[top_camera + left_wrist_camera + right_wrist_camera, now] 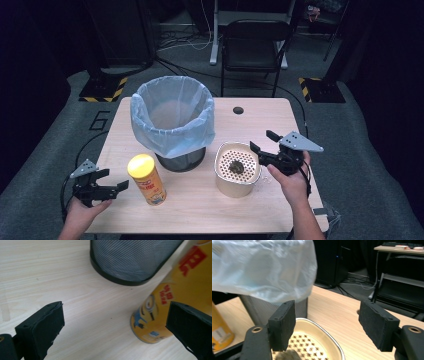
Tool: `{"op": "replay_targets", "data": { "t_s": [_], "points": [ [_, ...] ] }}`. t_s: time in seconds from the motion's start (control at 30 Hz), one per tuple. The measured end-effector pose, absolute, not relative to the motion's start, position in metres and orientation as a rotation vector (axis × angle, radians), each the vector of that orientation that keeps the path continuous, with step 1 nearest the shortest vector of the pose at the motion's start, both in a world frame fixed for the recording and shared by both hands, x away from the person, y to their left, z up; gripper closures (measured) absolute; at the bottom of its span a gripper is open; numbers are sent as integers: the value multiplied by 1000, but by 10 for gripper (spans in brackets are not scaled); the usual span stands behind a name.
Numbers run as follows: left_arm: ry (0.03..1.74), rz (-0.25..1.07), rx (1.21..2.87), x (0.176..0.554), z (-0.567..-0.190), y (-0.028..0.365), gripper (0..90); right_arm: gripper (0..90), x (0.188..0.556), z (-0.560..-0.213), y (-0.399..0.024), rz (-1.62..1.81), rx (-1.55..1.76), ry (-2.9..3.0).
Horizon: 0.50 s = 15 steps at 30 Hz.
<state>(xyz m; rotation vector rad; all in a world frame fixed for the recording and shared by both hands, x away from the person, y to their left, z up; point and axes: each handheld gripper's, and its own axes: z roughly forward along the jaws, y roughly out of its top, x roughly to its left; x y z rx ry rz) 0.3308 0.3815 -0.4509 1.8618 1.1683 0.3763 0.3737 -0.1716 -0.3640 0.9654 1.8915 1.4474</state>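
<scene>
At the left edge of the light wooden tabletop [200,210], the left hand-held gripper [114,187] is held low in the person's left hand [82,210], its jaws spread wide and gripping nothing. From the left gripper view, its pads frame bare wood, with the yellow canister [175,297] just beside the right pad but apart from it. The canister stands upright, near the black mesh waste bin [181,159] lined with a pale blue bag [172,117]. Right of the bin sits a cream perforated container [237,170] with a dark clump [235,166] inside. The right hand-held gripper [263,141], in the person's right hand [290,177], hovers at the container's right rim, jaws wide apart and empty, touching nothing.
</scene>
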Motion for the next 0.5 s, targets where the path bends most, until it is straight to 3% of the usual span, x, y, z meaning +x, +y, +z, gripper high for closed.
{"op": "replay_targets", "data": {
  "t_s": [0.23,0.5],
  "points": [
    [1090,386,1905,318,-442,375,25,292,377,-373,-179,1427,997,1863],
    [1028,305,1889,306,-444,360,25,286,379,-378,-182,1418,1021,1868]
  ]
}}
